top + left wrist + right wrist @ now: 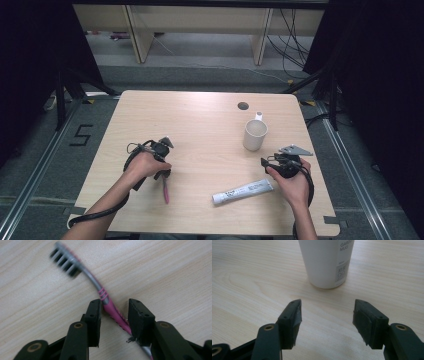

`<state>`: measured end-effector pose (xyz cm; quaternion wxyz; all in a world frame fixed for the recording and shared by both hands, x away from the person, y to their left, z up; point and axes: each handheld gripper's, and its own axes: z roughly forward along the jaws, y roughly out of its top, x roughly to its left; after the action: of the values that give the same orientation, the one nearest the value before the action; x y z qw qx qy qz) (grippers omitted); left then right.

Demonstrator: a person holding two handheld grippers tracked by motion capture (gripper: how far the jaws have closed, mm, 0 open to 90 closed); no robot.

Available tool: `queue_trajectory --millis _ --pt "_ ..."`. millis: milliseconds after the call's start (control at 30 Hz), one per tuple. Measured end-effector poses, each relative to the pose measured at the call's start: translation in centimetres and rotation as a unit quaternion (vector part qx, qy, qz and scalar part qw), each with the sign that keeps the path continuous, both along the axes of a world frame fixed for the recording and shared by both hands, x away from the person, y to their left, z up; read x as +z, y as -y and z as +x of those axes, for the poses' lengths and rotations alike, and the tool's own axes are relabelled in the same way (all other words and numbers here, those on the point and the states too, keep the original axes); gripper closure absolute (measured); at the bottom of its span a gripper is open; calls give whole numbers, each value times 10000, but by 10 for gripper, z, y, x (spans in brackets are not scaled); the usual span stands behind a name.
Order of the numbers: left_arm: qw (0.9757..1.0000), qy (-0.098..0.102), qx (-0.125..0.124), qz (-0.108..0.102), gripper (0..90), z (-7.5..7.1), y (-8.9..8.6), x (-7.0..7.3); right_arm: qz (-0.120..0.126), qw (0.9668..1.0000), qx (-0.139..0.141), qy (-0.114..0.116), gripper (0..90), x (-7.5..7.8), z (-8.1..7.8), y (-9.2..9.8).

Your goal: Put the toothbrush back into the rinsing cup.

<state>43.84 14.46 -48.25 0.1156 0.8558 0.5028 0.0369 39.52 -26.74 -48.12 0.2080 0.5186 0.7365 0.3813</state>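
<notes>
The left gripper [113, 312] is lowered over a pink toothbrush [110, 307] that lies flat on the wooden table [200, 115], its jaws straddling the handle just below the grey neck. One pad seems to touch the handle while the other stands slightly off it, so the brush sits between the jaws rather than being firmly pinched; the picture is a little blurred there, and contact on both sides cannot be ruled out. Taking the brush at the thick pink part makes sense: it offers more to hold than the thin neck and keeps the bristled head (dark, pointing away from the gripper) free.

The right gripper [327, 312] waits with its jaws apart and nothing between them, aimed at the white mug [325, 262] just ahead, probably ready to steady it or receive the brush. A toothpaste tube [243, 191] lies near the table's front edge, just beside the right hand [292, 182].
</notes>
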Motion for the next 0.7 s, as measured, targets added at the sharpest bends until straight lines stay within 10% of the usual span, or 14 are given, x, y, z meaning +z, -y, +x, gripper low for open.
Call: queue_trajectory --millis 700 --pt "9980 -191 -535 283 791 0 -1 1 60 10000 -18 -76 402 -2 0 -3"
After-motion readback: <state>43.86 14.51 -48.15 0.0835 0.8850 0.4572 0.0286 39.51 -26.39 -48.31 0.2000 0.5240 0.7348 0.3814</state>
